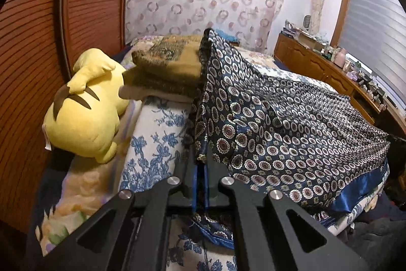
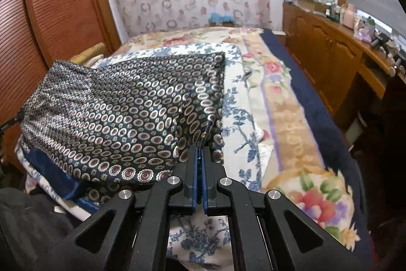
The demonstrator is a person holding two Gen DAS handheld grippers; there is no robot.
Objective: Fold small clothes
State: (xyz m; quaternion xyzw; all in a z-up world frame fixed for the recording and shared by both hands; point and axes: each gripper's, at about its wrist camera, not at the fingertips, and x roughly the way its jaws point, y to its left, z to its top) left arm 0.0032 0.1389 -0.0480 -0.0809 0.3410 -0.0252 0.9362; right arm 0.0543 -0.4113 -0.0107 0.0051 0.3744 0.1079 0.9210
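Both the left tongs (image 1: 201, 164) and right tongs (image 2: 200, 159) are pinching the hem of a thin, glossy navy patterned garment (image 1: 279, 118), lifting it tent-like over the floral bed (image 2: 291, 103), where it is likely slipping and drooping unless gripped at corners

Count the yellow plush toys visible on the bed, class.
1: the yellow plush toy lies at the bed's left edge beside the slatted wooden doors. Others may be hidden behind the lifted cloth.
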